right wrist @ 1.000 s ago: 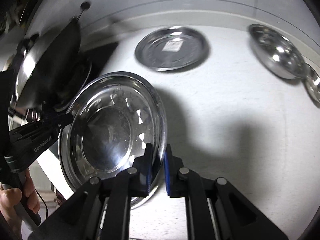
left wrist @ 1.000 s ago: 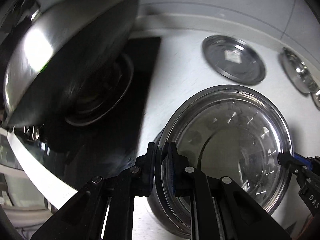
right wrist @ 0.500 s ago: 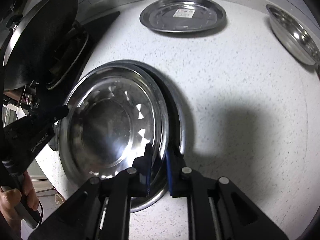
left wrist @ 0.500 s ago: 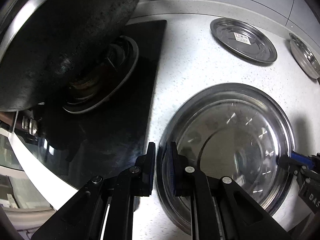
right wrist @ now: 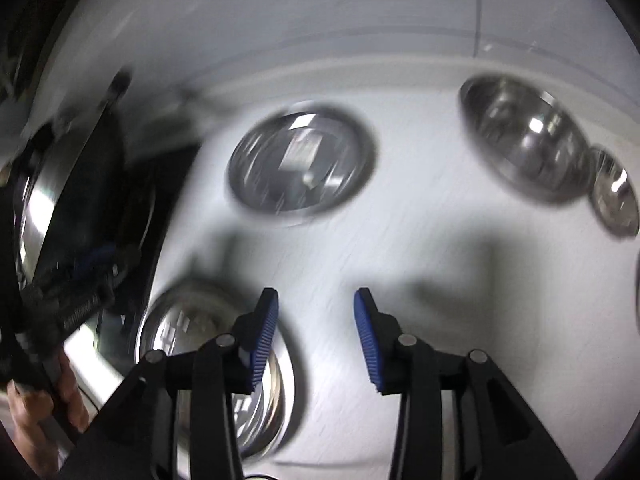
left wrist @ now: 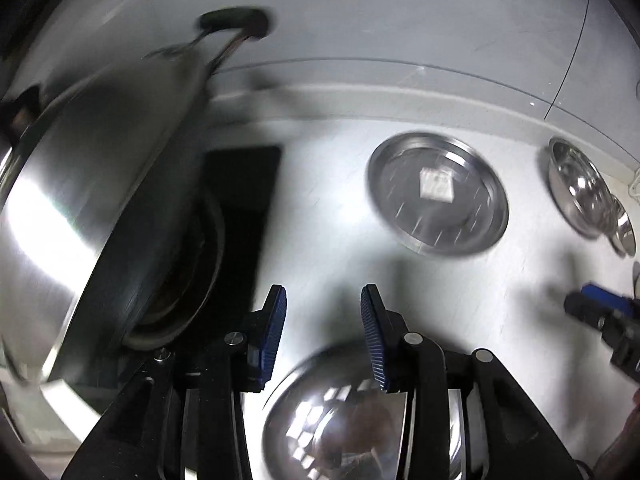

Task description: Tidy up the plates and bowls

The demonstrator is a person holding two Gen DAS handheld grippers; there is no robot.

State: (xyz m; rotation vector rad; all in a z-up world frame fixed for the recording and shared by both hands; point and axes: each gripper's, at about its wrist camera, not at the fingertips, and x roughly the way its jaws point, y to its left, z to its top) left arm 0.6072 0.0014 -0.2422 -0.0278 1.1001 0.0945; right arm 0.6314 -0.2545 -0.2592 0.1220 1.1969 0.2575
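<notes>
The large steel plate lies on the white counter below my left gripper, which is open and empty above its far rim. It also shows in the right wrist view, left of my right gripper, which is open and empty. A flat steel plate with a label lies farther back; the right wrist view shows it too. A steel bowl and a smaller one sit at the back right. Both views are blurred.
A wok sits on the black stove at the left, its handle toward the wall. The left gripper body and a hand show at the left of the right wrist view. The backsplash wall bounds the counter.
Both grippers have let go of the large plate, opened and pulled up and back. The plate now lies on the counter.
</notes>
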